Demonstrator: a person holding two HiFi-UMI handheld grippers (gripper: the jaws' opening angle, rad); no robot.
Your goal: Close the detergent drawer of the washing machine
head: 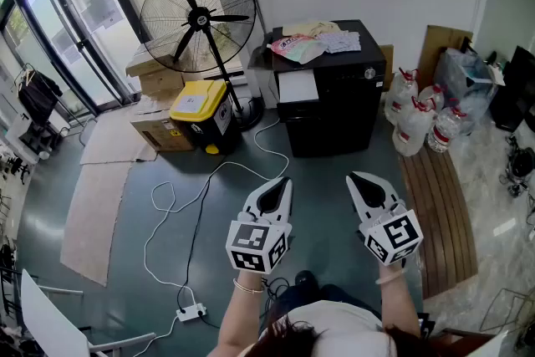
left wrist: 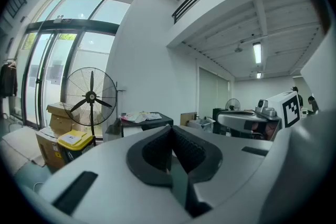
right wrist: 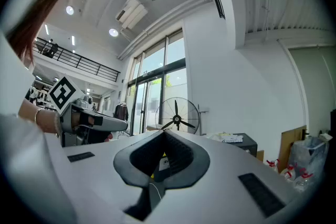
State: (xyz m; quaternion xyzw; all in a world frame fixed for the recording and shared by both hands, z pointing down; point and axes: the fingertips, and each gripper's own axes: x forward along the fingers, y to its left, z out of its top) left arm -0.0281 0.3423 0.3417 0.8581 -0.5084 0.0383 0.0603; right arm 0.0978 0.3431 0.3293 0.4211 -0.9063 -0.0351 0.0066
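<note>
A black washing machine [head: 330, 100] stands against the far wall, with clothes and papers piled on top. A white panel [head: 297, 85] at its upper left front looks like the detergent drawer. Whether it is pulled out I cannot tell. My left gripper [head: 283, 181] and right gripper [head: 356, 177] hover side by side over the floor, well short of the machine. Both point toward it, level, shut and holding nothing. In the left gripper view the shut gripper [left wrist: 169, 129] frames the machine [left wrist: 149, 120] far off. The right gripper [right wrist: 163, 134] is likewise shut, with the machine [right wrist: 240, 140] to its right.
A big standing fan [head: 198, 17], a yellow-lidded bin [head: 201, 104] and cardboard boxes [head: 157, 79] are left of the machine. Water bottles [head: 414, 119] and a wooden board [head: 440, 213] are on the right. A white cable runs to a power strip [head: 191, 313] on the floor.
</note>
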